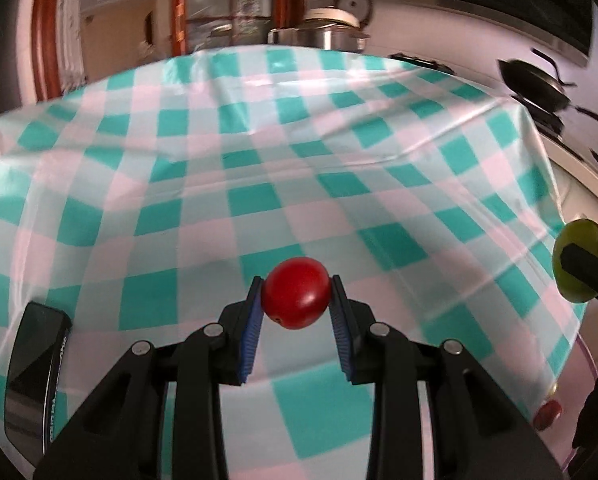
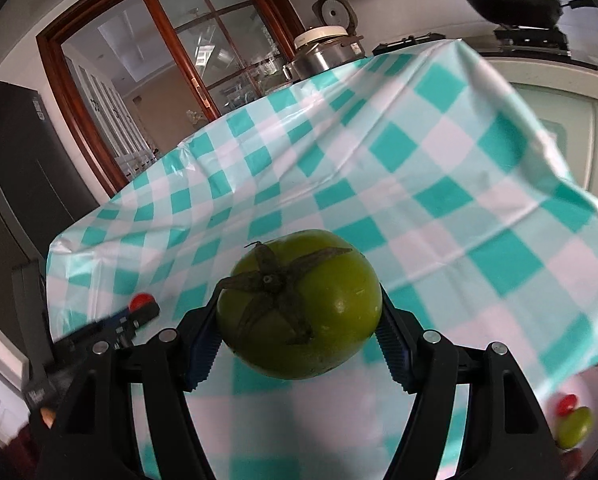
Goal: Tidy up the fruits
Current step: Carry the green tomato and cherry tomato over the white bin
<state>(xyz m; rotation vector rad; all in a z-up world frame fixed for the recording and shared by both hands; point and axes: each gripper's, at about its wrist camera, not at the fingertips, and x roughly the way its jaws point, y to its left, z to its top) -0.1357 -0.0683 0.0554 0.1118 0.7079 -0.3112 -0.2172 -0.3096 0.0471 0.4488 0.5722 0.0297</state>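
kitchen setting, checked teal-and-white tablecloth (image 1: 299,140) over the table, pans and a rice cooker behind. left gripper (image 1: 297,300) clamps a small red tomato (image 1: 295,298) between its blue pads, held clear above the cloth. right gripper (image 2: 299,312) is closed on a large green tomato (image 2: 299,304), calyx facing the camera. both lifted, likely for carrying to the plate (image 2: 579,392) at the table's right edge, where red and green fruit already sit.

Red tomato (image 1: 295,298) and green tomato (image 2: 300,304) (stem up) — both held aloft.
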